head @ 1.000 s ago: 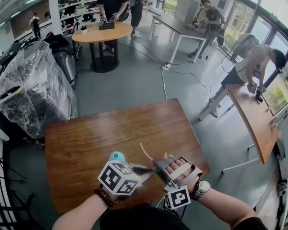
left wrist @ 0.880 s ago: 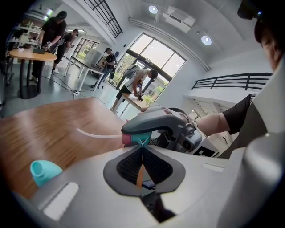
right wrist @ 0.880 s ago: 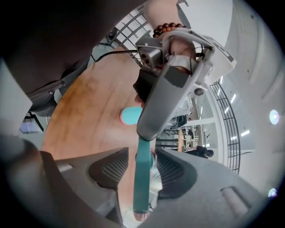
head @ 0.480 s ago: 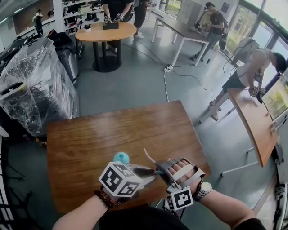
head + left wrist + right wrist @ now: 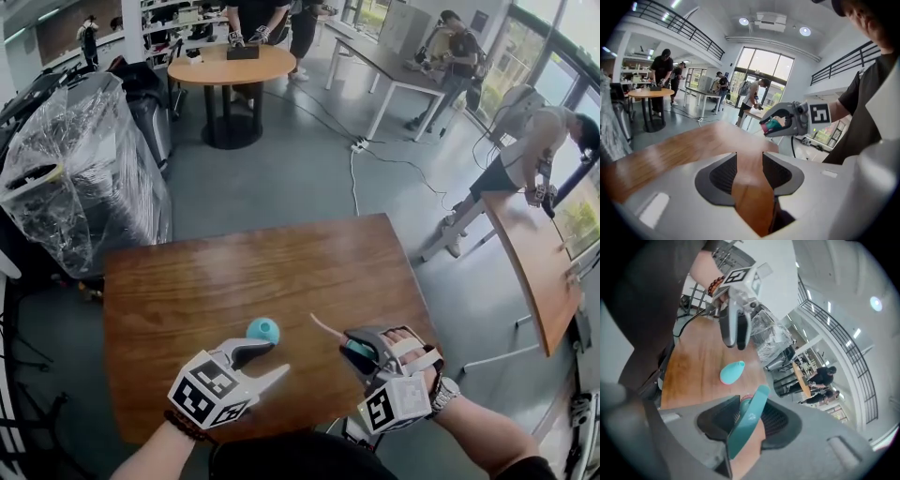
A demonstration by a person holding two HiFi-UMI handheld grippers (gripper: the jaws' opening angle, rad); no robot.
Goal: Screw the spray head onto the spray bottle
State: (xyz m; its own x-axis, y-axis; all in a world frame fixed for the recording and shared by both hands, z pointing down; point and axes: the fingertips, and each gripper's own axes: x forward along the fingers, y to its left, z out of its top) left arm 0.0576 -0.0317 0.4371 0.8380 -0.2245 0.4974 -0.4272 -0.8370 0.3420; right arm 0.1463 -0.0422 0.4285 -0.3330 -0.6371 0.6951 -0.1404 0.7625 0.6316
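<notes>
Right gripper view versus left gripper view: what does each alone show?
Right only: the teal bottle on the wooden table. Left only: the empty gap between the left gripper's jaws, which have just been opening. Both: that table, and the spray head in the right gripper, whose jaws have just been closing on it.

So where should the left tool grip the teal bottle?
Grip the bottle round its wide lower body, coming level from its left side. It stands upright and tapers to the neck, which must stay free for the spray head. The left tool, jaws just opened, is empty.
</notes>
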